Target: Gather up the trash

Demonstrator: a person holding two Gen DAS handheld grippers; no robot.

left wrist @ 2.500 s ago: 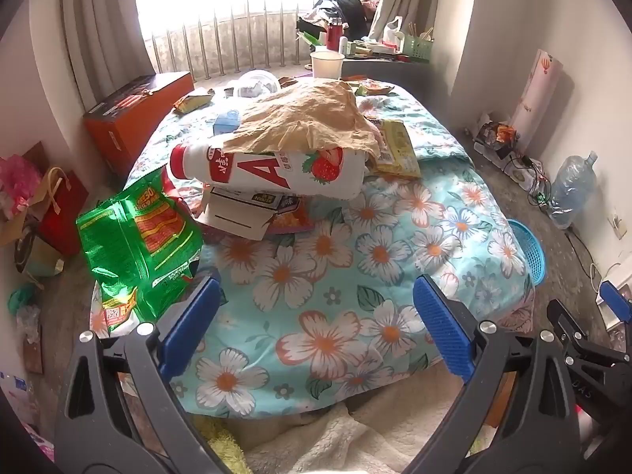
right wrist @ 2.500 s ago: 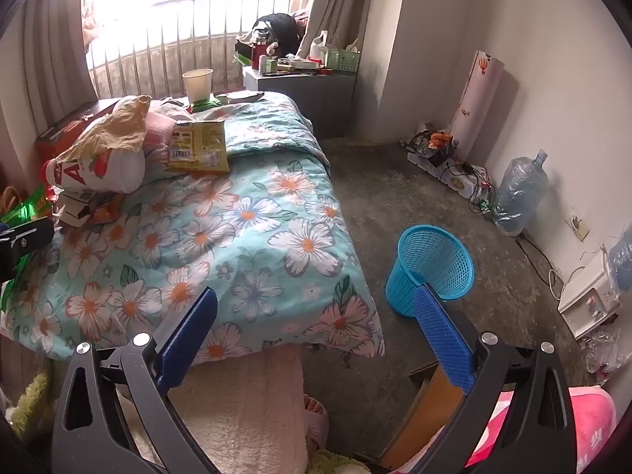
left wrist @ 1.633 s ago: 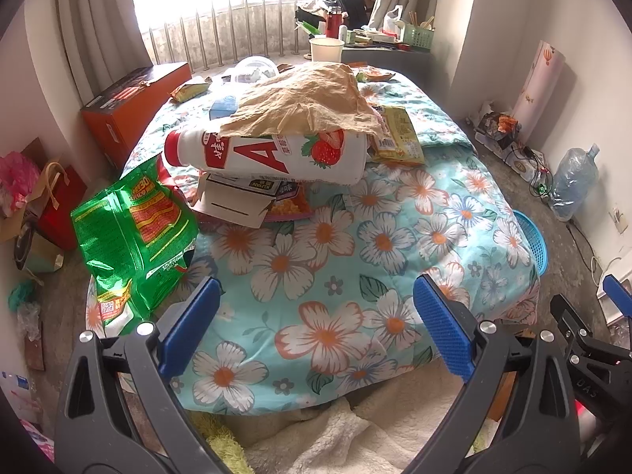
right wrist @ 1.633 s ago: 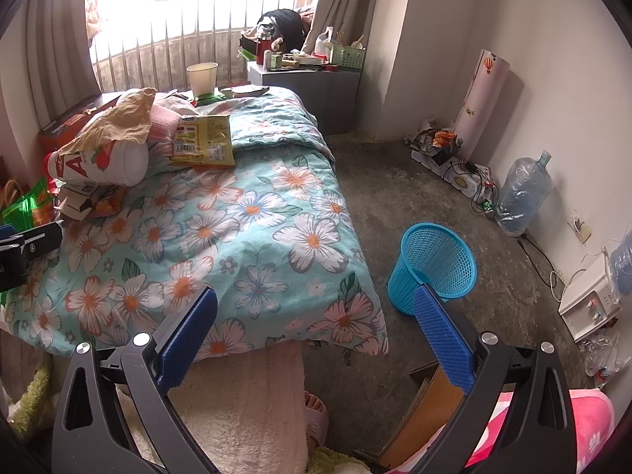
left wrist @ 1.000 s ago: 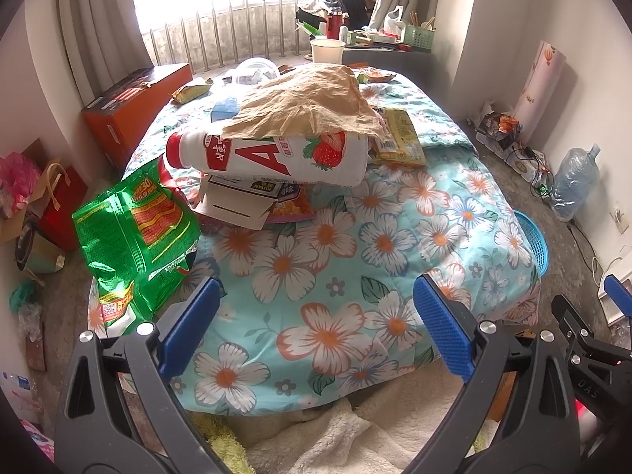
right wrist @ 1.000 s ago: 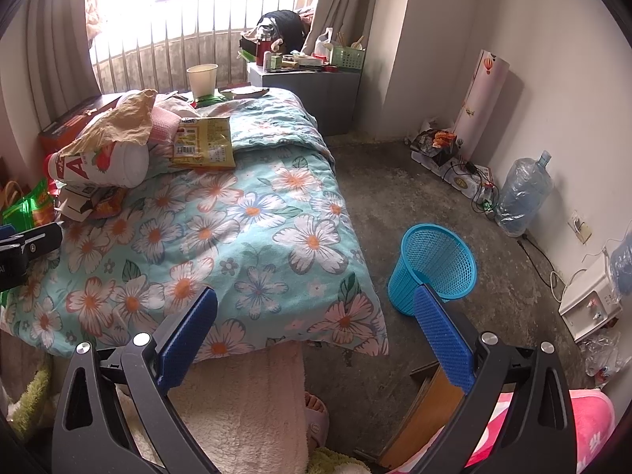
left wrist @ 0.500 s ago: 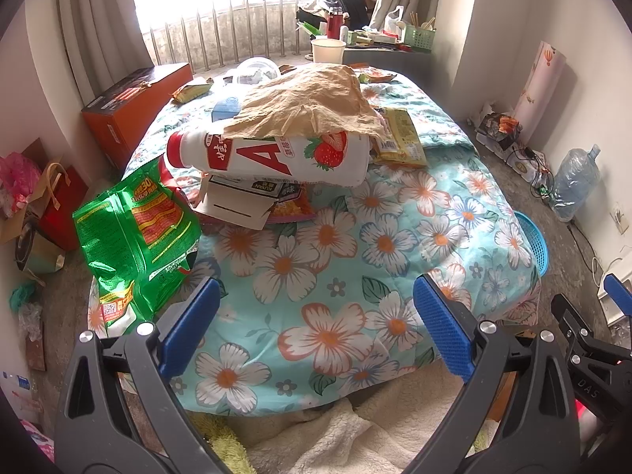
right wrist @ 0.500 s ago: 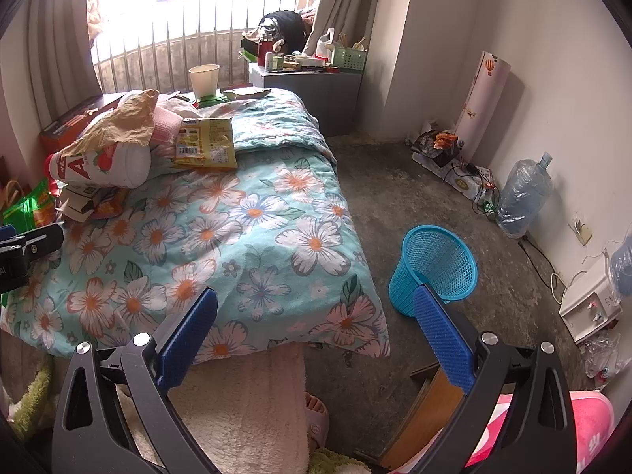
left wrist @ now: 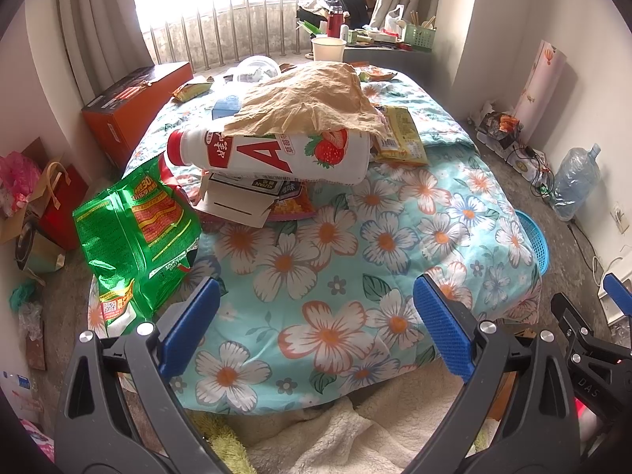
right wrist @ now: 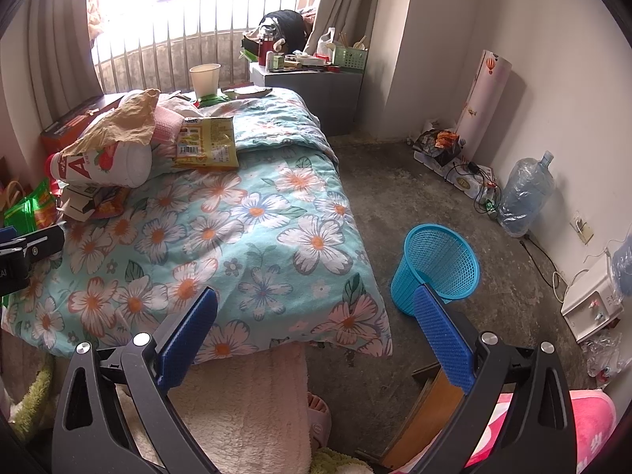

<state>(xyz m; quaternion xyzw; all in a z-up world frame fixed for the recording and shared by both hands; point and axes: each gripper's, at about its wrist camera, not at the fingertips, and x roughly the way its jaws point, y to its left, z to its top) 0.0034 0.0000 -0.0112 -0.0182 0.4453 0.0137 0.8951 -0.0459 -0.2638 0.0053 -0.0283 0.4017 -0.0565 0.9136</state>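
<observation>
Trash lies on a bed with a floral quilt (left wrist: 335, 268). A big white bottle with a red letter A (left wrist: 268, 154) lies on its side on a flattened carton (left wrist: 237, 201), with crumpled brown paper (left wrist: 308, 94) draped over it. A green snack bag (left wrist: 138, 229) leans at the bed's left edge. A yellow snack packet (left wrist: 399, 138) lies behind the bottle. My left gripper (left wrist: 316, 324) is open and empty, short of the pile. My right gripper (right wrist: 314, 328) is open and empty above the bed's corner. A blue mesh bin (right wrist: 438, 272) stands on the floor to the right.
A paper cup (right wrist: 204, 78) and more wrappers sit at the bed's far end. A grey cabinet (right wrist: 312, 94) with clutter stands behind. A water jug (right wrist: 523, 197) and cables lie along the right wall. An orange box (left wrist: 134, 106) stands left of the bed. A fluffy rug (right wrist: 245, 403) lies below.
Both grippers have drifted only slightly; the view has hardly shifted. Both stay open and empty.
</observation>
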